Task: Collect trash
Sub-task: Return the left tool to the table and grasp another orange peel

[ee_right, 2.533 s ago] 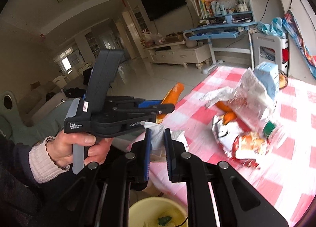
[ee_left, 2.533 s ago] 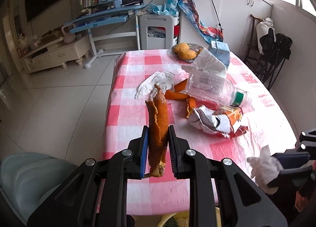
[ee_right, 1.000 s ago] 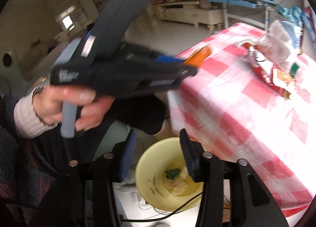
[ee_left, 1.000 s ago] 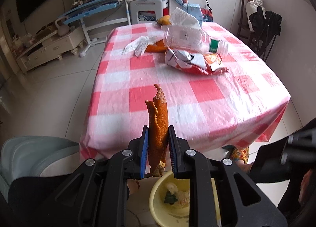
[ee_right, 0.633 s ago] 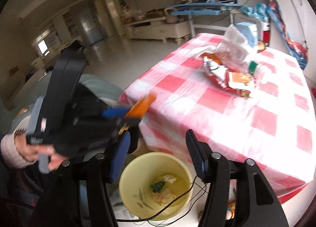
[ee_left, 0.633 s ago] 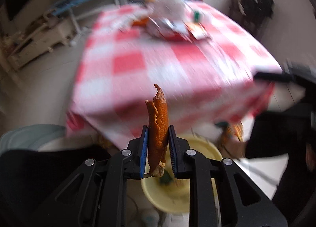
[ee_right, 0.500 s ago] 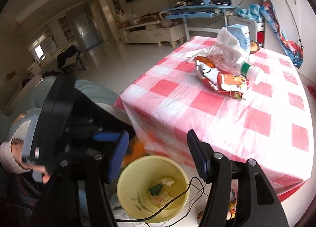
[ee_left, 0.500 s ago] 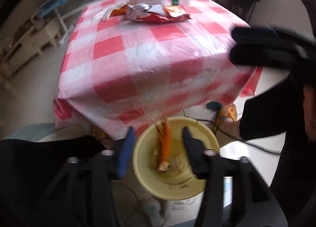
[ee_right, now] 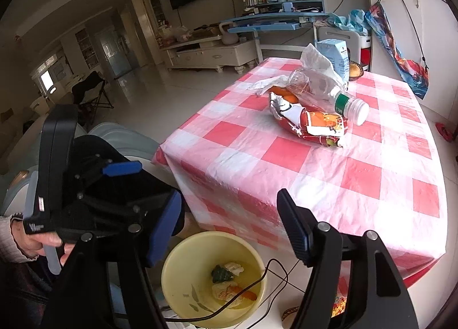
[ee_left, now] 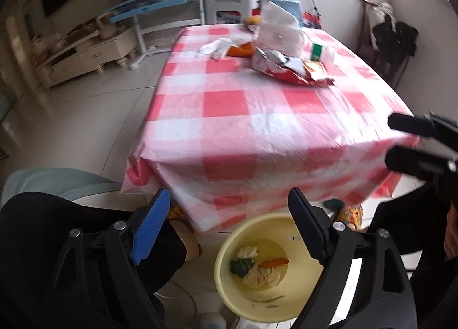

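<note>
My left gripper hangs over a yellow bin on the floor, below the table's near edge. Its jaws are opening wide with nothing between them. An orange peel lies in the bin on crumpled tissue. My right gripper is over the same bin, jaws opening and empty. On the checked table lie a snack wrapper, a plastic bottle, a tissue and more orange peel. The left gripper's blue pad shows at the left.
A black cable runs over the bin's rim. A pale chair and the person's dark-clothed legs are at the left. A blue carton and a fruit bowl stand at the table's far end.
The left gripper swung from the table to over the bin and opened; the orange peel fell into the bin. The right gripper's jaws spread wider after dropping its tissue.
</note>
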`<action>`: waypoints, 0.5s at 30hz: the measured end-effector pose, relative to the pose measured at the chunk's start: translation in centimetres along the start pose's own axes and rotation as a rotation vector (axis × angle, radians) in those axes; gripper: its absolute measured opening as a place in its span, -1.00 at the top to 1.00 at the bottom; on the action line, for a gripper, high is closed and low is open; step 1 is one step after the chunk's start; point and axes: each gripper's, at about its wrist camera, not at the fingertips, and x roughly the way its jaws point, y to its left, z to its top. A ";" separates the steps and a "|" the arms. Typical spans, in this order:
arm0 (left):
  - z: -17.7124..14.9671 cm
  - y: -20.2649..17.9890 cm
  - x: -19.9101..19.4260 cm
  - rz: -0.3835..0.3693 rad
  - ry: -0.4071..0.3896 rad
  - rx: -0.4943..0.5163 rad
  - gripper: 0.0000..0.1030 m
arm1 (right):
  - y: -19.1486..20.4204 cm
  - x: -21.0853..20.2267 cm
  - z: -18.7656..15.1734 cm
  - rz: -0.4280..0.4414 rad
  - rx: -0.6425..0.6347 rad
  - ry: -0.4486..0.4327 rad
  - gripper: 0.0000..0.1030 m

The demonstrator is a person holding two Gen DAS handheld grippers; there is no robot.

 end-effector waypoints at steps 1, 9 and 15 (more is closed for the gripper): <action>0.0 0.1 0.0 0.003 -0.002 -0.008 -0.58 | 0.1 0.1 0.0 -0.002 -0.007 0.005 -0.30; 0.1 0.3 0.6 0.007 -0.002 -0.040 -0.62 | 0.5 0.3 -0.2 -0.014 -0.029 0.019 -0.30; 0.0 0.2 0.6 0.007 -0.001 -0.041 -0.65 | 0.8 0.6 -0.3 -0.023 -0.043 0.033 -0.32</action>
